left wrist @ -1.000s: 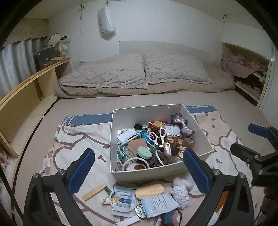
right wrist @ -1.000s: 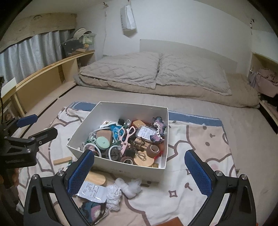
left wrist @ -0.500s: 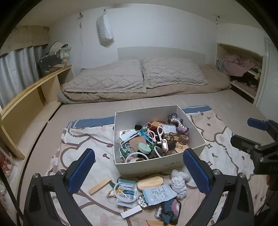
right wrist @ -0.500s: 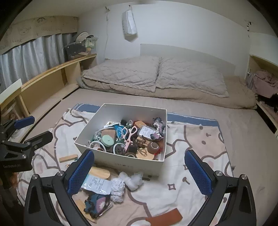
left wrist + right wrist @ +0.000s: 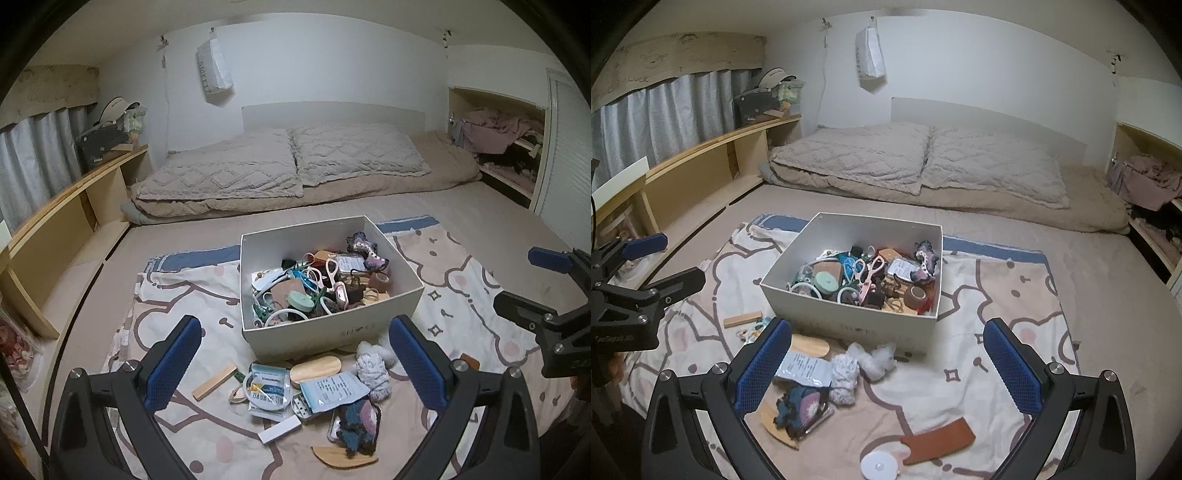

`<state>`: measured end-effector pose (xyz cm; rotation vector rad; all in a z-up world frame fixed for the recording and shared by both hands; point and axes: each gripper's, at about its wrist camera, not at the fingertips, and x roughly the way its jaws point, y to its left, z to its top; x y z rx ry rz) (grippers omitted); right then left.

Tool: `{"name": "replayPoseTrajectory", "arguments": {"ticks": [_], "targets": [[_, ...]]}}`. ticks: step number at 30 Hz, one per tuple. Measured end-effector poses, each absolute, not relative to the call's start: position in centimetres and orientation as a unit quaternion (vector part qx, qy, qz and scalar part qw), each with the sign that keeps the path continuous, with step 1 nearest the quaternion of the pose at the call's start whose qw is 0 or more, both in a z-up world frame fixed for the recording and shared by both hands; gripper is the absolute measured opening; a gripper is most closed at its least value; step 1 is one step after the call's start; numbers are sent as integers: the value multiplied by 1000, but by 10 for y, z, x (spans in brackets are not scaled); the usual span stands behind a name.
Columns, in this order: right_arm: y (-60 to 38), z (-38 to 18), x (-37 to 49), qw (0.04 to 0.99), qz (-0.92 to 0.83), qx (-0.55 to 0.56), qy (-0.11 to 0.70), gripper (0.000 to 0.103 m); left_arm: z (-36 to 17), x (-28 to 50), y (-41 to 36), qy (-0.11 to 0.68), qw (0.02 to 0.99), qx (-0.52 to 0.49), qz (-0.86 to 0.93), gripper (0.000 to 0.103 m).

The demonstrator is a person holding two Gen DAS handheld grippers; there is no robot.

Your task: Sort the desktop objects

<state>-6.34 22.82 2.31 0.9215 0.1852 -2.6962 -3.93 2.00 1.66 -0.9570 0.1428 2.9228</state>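
Observation:
A white box (image 5: 258, 321) (image 5: 849, 323) full of small items stands on a patterned cloth (image 5: 184, 310) on the bed. Loose items lie in front of it: a wooden stick (image 5: 214, 381), plastic packets (image 5: 267, 389), an oval wooden piece (image 5: 315, 367), white yarn (image 5: 373, 376), a dark knitted piece (image 5: 356, 421). A brown leather strip (image 5: 938, 439) and a white disc (image 5: 877, 466) lie nearer in the right wrist view. My left gripper (image 5: 295, 373) is open and empty above the loose items. My right gripper (image 5: 886, 369) is open and empty, to the right of the left one.
Two quilted pillows (image 5: 288, 166) lie at the head of the bed. A wooden shelf (image 5: 66, 218) runs along the left side, with a curtain behind it. An open cupboard with clothes (image 5: 498, 140) is at the right.
Both grippers have pulled back and risen from the box, so it looks smaller and more loose items show in front. Both stay open.

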Motion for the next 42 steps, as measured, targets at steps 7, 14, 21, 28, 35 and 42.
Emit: {"name": "replayPoseTrajectory", "arguments": {"ticks": [7, 14, 21, 28, 35, 42], "targets": [[231, 22, -47, 144, -936, 314, 70, 103, 7, -25, 20, 46, 38, -320, 945, 102], [228, 21, -40, 146, -936, 310, 79, 103, 2, -16, 19, 52, 33, -322, 945, 102], [222, 18, -34, 151, -933, 315, 85, 103, -2, -8, 18, 62, 32, -320, 945, 102], [219, 16, -29, 145, -934, 316, 88, 103, -2, -1, 16, 64, 32, -315, 946, 102], [215, 13, -30, 134, -932, 319, 106, 103, -1, 0, 15, 64, 32, -315, 946, 102], [218, 12, -31, 132, -931, 325, 102, 103, 0, 1, 15, 66, 33, -316, 946, 102]]}}
